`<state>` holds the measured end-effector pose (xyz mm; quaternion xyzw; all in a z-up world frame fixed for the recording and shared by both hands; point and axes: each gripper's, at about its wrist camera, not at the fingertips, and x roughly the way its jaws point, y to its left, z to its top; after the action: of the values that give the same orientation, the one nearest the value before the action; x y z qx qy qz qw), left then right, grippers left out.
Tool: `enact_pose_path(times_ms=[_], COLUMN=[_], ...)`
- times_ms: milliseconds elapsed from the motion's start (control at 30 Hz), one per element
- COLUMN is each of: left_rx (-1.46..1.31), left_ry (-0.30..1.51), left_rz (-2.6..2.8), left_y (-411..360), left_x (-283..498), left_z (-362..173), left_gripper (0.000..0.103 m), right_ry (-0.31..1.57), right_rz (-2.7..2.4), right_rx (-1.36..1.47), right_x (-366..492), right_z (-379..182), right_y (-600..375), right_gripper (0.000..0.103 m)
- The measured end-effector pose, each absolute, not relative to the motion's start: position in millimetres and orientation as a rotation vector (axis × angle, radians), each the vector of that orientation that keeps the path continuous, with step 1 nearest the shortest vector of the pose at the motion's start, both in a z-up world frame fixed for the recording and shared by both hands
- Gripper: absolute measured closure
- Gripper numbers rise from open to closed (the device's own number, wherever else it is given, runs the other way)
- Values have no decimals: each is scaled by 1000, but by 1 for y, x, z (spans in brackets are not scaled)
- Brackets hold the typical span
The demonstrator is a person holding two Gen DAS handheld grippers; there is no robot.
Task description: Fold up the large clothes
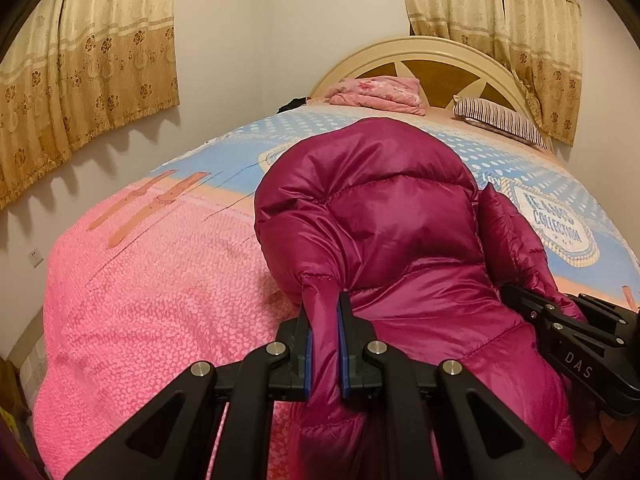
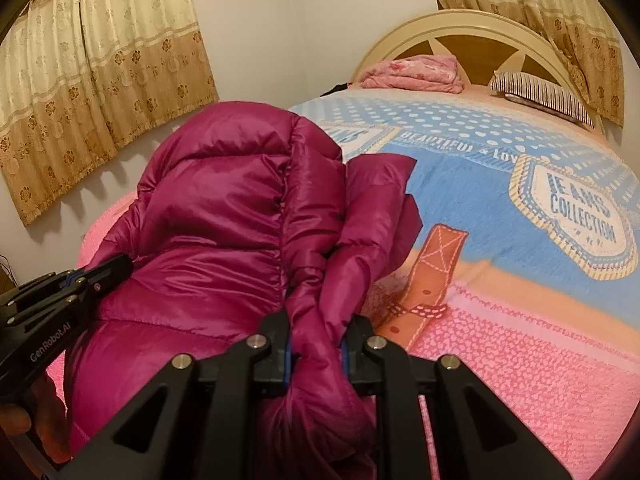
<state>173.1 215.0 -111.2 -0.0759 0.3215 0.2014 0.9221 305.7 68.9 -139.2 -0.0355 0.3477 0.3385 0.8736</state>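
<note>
From the left wrist we see our left gripper (image 1: 325,334) clenched on a pinch of the magenta down jacket (image 1: 384,232), which bulges up just ahead of the fingers on the pink-and-blue bedspread (image 1: 140,280). Our right gripper (image 1: 532,304) grips the jacket's edge to the right.

From the right wrist, our right gripper (image 2: 316,340) clamps a thick bunch of the down jacket (image 2: 224,216). The left gripper (image 2: 104,270) bites its far left edge. Beyond lie a folded pink quilt (image 2: 416,72) and striped pillow (image 2: 540,94).
</note>
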Motion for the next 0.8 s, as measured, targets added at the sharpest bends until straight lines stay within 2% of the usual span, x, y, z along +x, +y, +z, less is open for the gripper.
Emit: enact_pose_path(times_ms=[567, 667, 800], left_rx=[-129, -129, -135], left_ry=[701, 711, 722], left_rz=[431, 436, 448], left_y=[212, 211, 213], left_x=[183, 185, 186], left_z=[-135, -138, -143], left_gripper=[85, 75, 50], right_ry=[789, 795, 807], right_rz=[688, 683, 680], right_rx=[-68, -72, -61], right_x=[313, 314, 316], right_z=[-163, -165, -169], right_y=[72, 73, 72], right_gripper=[83, 81, 76])
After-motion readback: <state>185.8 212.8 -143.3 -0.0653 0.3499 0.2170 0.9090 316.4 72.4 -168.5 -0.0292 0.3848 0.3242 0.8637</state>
